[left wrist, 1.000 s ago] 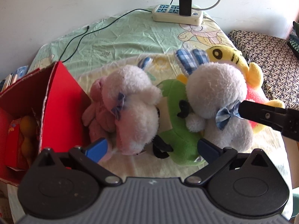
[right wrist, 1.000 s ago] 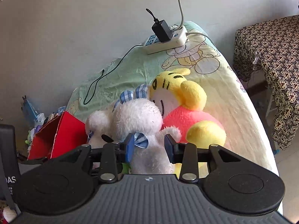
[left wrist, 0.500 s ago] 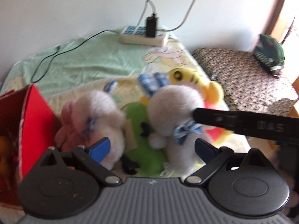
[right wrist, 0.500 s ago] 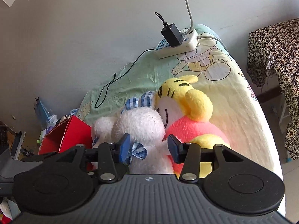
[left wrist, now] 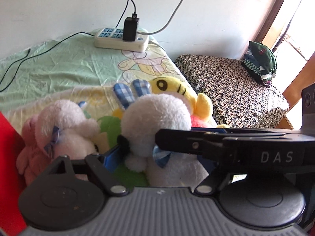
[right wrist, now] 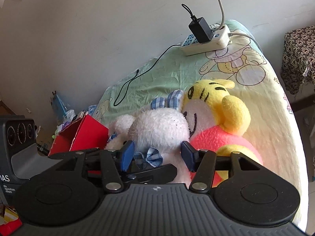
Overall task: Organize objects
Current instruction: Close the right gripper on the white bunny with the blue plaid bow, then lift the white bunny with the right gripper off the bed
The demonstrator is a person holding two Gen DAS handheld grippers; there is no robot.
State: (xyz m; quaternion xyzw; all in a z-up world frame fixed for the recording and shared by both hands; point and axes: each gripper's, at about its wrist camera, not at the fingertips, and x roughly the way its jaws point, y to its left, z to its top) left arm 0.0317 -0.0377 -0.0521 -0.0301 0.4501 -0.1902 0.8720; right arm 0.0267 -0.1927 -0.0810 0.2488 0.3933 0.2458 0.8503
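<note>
Right gripper with jaws spread wide, one blue pad on either side of the white rabbit plush at neck level, just above its blue checked bow; whether the pads press the fur cannot be told. Left gripper also spread; only its left blue pad shows clearly, the right one being hidden behind the right gripper's black finger, which crosses the left wrist view in front of the rabbit, and it holds nothing visible. White rabbit plush lying on the cartoon-print bedsheet, its checked ears pointing toward the wall. Touching the rabbit on its right, a yellow tiger plush in a pink top. Beside the rabbit on its left, a green plush, then a second white plush and a pink plush, all packed together. Farther left of the rabbit, a red box at the bed's edge. Beyond the rabbit, against the wall, a power strip carrying a black charger.
</note>
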